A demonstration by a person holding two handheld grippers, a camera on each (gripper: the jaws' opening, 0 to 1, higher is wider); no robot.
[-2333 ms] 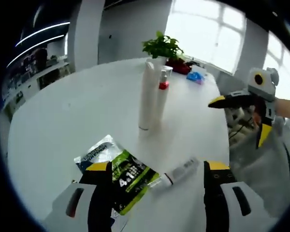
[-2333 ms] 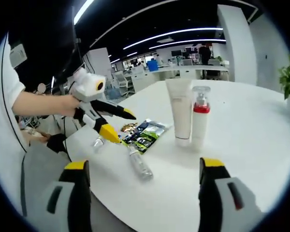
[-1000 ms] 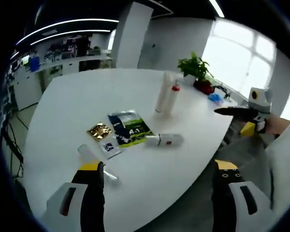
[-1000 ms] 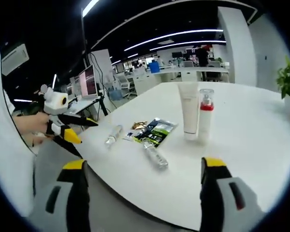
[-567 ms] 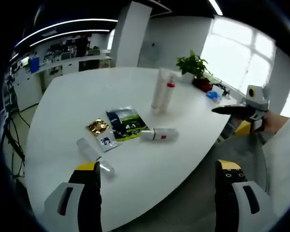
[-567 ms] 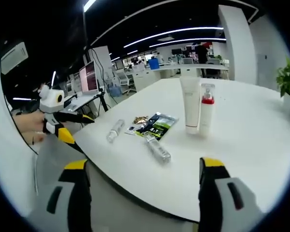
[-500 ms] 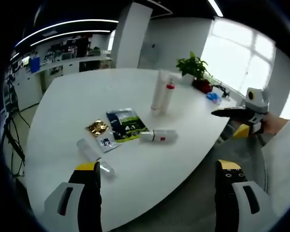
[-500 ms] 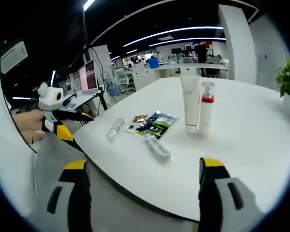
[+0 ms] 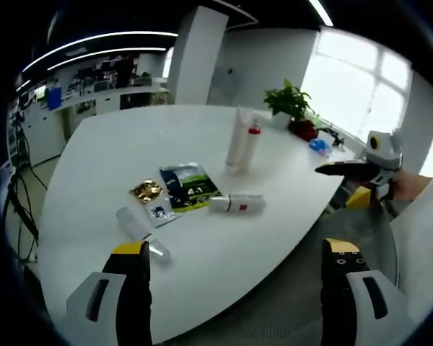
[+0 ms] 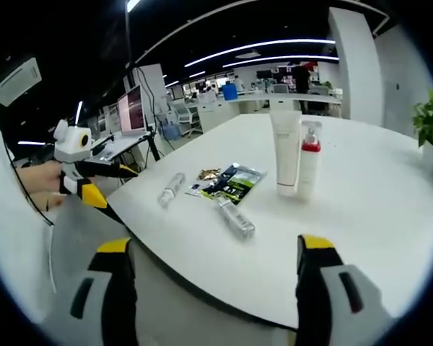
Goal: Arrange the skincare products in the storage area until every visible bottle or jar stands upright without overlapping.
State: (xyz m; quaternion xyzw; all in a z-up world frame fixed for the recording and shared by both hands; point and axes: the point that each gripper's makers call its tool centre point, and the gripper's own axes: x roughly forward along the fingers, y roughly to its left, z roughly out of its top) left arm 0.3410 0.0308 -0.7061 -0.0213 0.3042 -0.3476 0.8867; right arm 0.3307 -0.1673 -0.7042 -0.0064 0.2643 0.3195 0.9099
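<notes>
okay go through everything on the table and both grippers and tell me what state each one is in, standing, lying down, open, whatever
White tube: standing upright.
Pump bottle with red collar: standing upright, right beside the tube.
Clear bottle: lying on its side.
Small clear bottle: lying on its side near the table edge.
Green and black sachet: lying flat.
Gold sachet: lying flat.
Left gripper: open, empty, off the table.
Right gripper: open, empty, off the table.

I hold my left gripper (image 9: 234, 256) with its jaws wide apart and nothing between them. My right gripper (image 10: 213, 252) is also spread wide, gripping nothing. My hands (image 10: 37, 184) keep both off the table (image 9: 115, 158) edge.
</notes>
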